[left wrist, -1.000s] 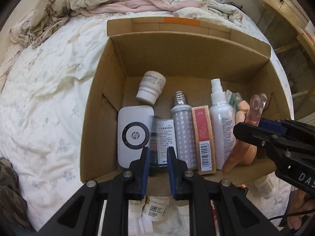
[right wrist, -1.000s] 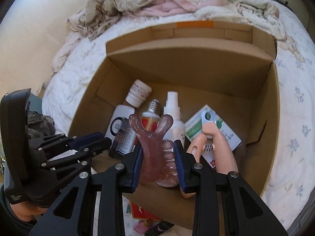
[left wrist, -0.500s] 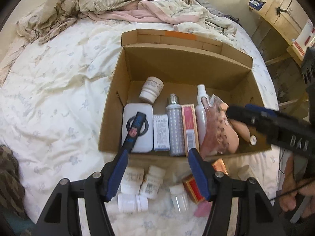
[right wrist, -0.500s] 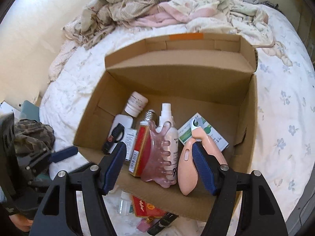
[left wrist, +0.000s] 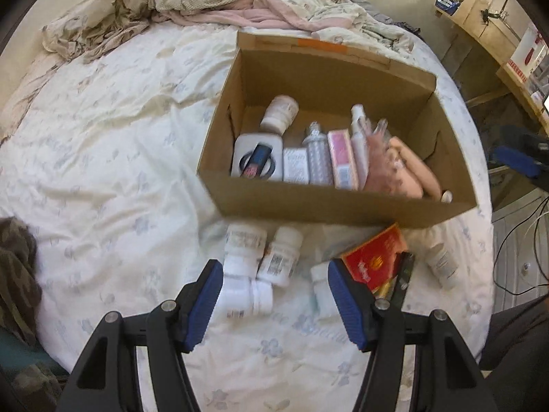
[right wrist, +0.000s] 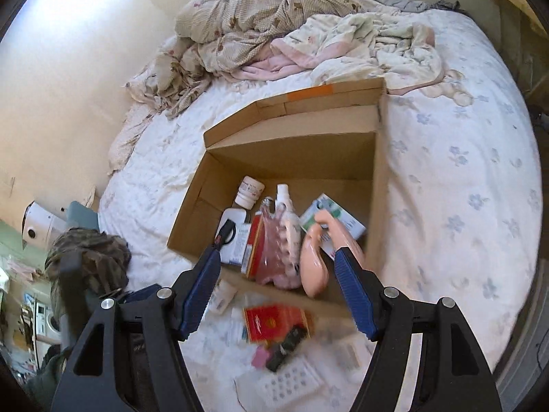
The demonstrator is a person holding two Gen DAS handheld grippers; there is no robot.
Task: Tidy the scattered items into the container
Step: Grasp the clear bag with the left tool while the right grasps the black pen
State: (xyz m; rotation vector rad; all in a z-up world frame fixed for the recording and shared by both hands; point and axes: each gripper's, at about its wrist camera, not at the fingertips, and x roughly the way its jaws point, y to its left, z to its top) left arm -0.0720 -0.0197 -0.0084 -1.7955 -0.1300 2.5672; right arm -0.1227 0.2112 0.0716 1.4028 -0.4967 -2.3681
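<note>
Inside the cardboard box (left wrist: 319, 202) lie many items; at six o'clock below it, white pill bottles (left wrist: 260, 257) and a red packet (left wrist: 374, 257) remain on the bed (left wrist: 103, 144), both grippers' jaws spread, empty

Bed (right wrist: 463, 178): white floral cover, lying across most of both views. Rumpled bedding (right wrist: 274, 31): beige and pink, lying heaped at the far end. Wall (right wrist: 68, 79): cream, catching bright light at far left. Wooden shelves (left wrist: 507, 58): standing right of the bed. Camouflage cloth (right wrist: 89, 257): bunching at the bed's near left edge. White device (right wrist: 41, 226): sitting just beyond it. Cables (left wrist: 518, 240): trailing down at right.
</note>
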